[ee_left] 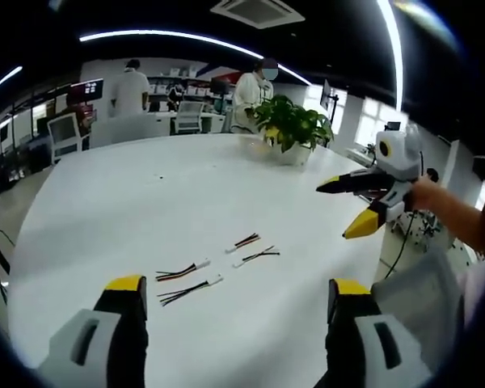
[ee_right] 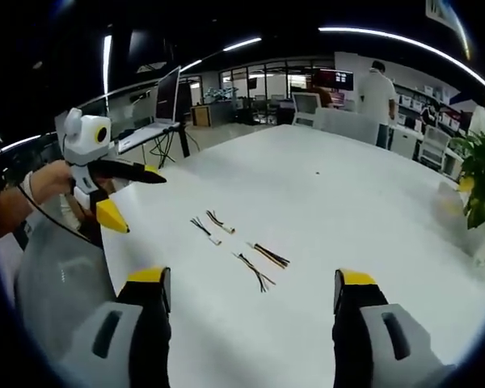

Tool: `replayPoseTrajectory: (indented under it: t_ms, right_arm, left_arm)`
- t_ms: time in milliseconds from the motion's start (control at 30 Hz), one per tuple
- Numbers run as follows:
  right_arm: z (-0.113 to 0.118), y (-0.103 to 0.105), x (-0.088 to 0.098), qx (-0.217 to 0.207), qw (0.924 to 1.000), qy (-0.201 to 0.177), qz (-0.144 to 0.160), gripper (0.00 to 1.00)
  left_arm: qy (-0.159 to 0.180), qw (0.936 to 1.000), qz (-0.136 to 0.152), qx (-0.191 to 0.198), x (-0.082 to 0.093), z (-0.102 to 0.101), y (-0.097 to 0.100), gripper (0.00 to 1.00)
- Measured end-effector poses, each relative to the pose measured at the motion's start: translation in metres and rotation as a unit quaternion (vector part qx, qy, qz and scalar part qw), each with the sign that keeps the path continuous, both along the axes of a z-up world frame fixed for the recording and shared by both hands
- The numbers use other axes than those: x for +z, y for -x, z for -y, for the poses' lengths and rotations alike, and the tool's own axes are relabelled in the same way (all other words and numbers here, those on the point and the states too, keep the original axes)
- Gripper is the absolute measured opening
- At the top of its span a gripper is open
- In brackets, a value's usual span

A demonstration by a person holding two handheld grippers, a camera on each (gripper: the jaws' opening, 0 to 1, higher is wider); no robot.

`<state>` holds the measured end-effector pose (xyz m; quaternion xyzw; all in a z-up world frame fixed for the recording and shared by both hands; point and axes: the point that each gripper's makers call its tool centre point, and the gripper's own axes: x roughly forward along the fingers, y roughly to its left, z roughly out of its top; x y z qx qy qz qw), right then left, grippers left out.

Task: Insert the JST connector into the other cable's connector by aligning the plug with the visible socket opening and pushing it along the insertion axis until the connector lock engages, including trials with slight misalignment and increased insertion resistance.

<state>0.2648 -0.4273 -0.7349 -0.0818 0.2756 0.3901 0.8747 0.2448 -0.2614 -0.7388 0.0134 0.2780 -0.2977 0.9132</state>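
Observation:
Several short JST cables with white connectors lie loose on the white table (ee_left: 145, 202). One pair (ee_left: 186, 280) lies nearer my left gripper and another pair (ee_left: 250, 249) a little farther off. My left gripper (ee_left: 238, 284) hangs open above the table's near edge, nothing between its yellow-tipped jaws. My right gripper (ee_left: 343, 207), held by a hand, is open in the air to the right of the cables. In the right gripper view the cables (ee_right: 236, 245) lie ahead of my open right gripper (ee_right: 252, 279), and the left gripper (ee_right: 137, 202) stands open at the left.
A potted plant (ee_left: 291, 121) stands at the table's far side and reappears at the right rim (ee_right: 478, 186). People (ee_left: 129, 85) stand by desks and chairs behind. A laptop on a stand (ee_right: 168, 95) is off the table's corner.

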Motion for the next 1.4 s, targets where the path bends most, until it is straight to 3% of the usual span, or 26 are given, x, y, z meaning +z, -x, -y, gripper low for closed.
replayPoseTrajectory:
  t_ms: [133, 267, 400, 500, 667, 900, 1033, 1200, 1400]
  right_arm:
    - [-0.004, -0.004, 0.000, 0.001, 1.0000, -0.005, 0.002, 0.77]
    - [-0.010, -0.010, 0.004, 0.006, 0.9997, -0.021, 0.009, 0.74]
    - [-0.016, -0.016, 0.008, 0.006, 0.9990, -0.042, 0.010, 0.70]
    - [-0.019, -0.022, 0.011, 0.009, 0.9988, -0.041, 0.027, 0.67]
    - [-0.026, -0.032, 0.010, 0.021, 0.9983, -0.047, 0.027, 0.67]
    - [-0.037, -0.040, 0.001, 0.039, 0.9983, -0.040, 0.017, 0.65]
    - [-0.043, -0.043, -0.004, 0.046, 0.9981, -0.040, 0.010, 0.64]
    - [-0.050, -0.044, -0.008, 0.056, 0.9977, -0.037, 0.007, 0.63]
    - [-0.053, -0.049, -0.010, 0.061, 0.9974, -0.039, 0.003, 0.61]
  left_arm:
    - [0.012, 0.9999, -0.005, 0.002, 0.000, -0.002, -0.004, 0.91]
    - [0.053, 0.9986, 0.002, 0.004, 0.009, 0.001, -0.010, 0.92]
    - [0.068, 0.9975, 0.008, 0.018, 0.013, -0.002, -0.020, 0.91]
    - [0.065, 0.9972, 0.017, 0.032, 0.014, -0.009, -0.031, 0.89]
    - [0.055, 0.9975, 0.028, 0.035, 0.015, -0.010, -0.041, 0.88]
    - [0.010, 0.9999, 0.008, -0.004, -0.002, -0.007, -0.042, 0.81]
    - [0.023, 0.9997, -0.010, -0.008, -0.006, -0.009, -0.044, 0.79]
    - [0.028, 0.9996, 0.000, -0.006, -0.003, -0.014, -0.049, 0.72]
    - [0.029, 0.9994, 0.017, -0.003, 0.000, -0.018, -0.058, 0.72]
